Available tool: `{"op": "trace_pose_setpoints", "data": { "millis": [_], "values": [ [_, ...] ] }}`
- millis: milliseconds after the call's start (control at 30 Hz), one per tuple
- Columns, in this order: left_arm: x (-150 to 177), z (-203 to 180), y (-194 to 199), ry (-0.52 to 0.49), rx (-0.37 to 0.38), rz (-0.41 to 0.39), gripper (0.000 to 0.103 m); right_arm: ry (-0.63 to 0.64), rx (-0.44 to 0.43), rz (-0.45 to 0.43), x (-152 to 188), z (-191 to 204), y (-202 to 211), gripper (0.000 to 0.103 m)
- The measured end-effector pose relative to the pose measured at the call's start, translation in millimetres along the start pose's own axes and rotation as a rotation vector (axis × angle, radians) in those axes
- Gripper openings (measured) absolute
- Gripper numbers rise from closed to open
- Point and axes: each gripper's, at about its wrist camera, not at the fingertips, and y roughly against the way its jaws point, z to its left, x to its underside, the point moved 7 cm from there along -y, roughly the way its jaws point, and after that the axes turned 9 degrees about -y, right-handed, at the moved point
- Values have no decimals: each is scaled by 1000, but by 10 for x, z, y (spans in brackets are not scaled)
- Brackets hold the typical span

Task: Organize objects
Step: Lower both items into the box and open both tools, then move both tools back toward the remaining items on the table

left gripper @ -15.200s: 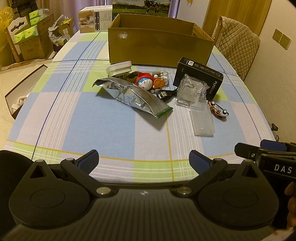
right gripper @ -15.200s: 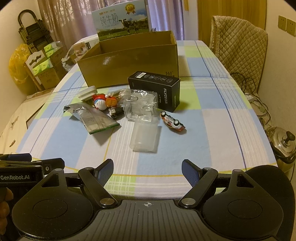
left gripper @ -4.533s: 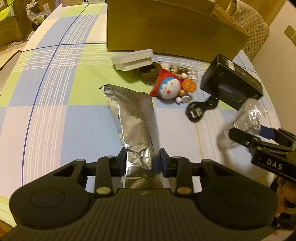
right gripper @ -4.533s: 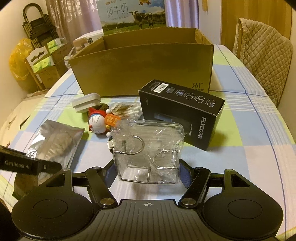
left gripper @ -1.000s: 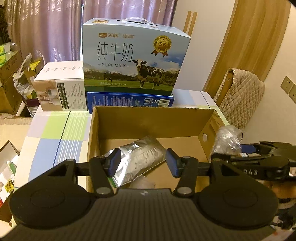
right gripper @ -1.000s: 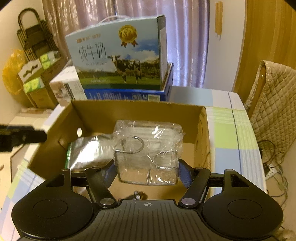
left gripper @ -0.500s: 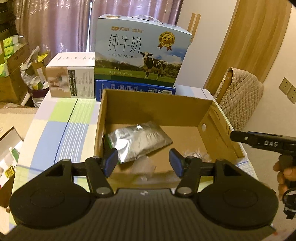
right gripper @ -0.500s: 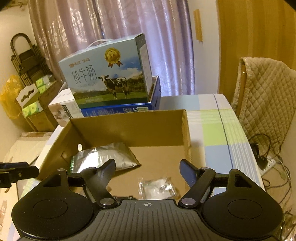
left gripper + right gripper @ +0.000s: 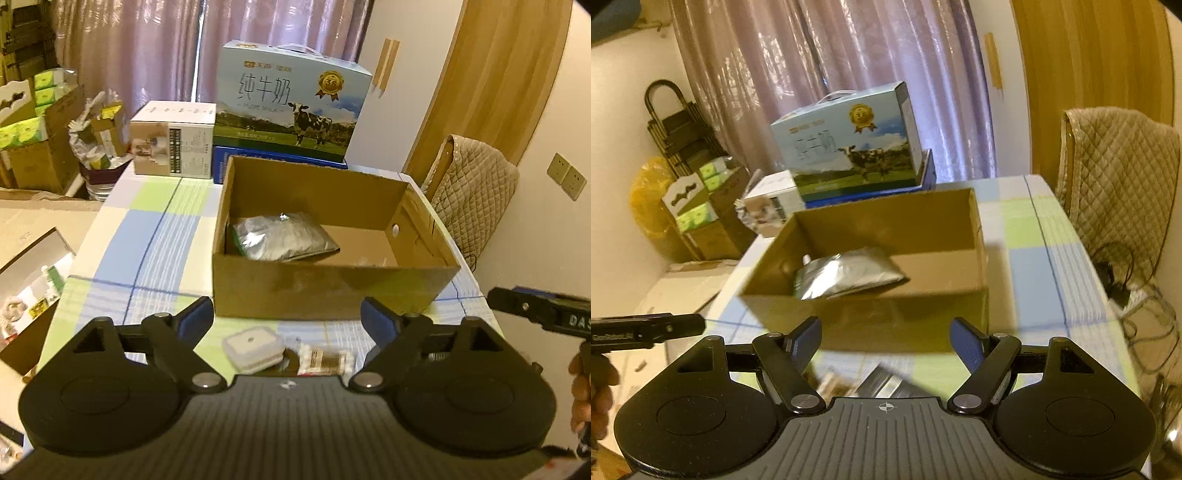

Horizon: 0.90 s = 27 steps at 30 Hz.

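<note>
Left wrist view: the left hand-held gripper [image 9: 286,319] is recorded with jaws spread wide and nothing between them, held above the checked surface [image 9: 147,236] short of the cardboard box [image 9: 332,288]. The silver foil pouch [image 9: 282,242] is seen lying flat inside the box, toward its left wall; a pale, clear item beside it is too blurred to name. A white lidded container [image 9: 253,349] and a small packet of cotton swabs [image 9: 327,362] are noted on the surface just in front of the box, below the open jaws. The right hand-held gripper [image 9: 535,312] is seen at the frame's right edge, well apart from them. Right wrist view: the right hand-held gripper [image 9: 884,341] is likewise wide open and empty, raised before the box's near wall [image 9: 905,321]; the pouch [image 9: 849,277] is visible inside. Blurred items, one dark-edged, are glimpsed on the surface beneath. Step judged in hand: the next loose item is to be fetched. It is advised that the white container be approached squarely from above, the pads set on two opposite flat sides, and the swab packet beside it be left undisturbed; the lift is best carried clear over the box's near wall before release.
</note>
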Motion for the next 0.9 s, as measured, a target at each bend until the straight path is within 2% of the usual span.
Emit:
{"op": "trace_pose_setpoints", "data": {
  "millis": [200, 333, 467, 600, 900],
  "values": [
    [371, -36, 317, 45, -21, -8, 94, -25, -3, 28, 543, 80, 272, 74],
    [655, -36, 428, 90, -24, 17, 99, -39, -3, 70, 930, 95, 361, 74],
    [871, -51, 478, 102, -25, 42, 100, -83, 11, 109, 1224, 34, 398, 74],
    [983, -42, 497, 97, -44, 55, 101, -91, 13, 135, 1389, 22, 424, 74],
    [1044, -39, 485, 85, -41, 62, 102, -94, 17, 164, 1471, 112, 339, 74]
  ]
}}
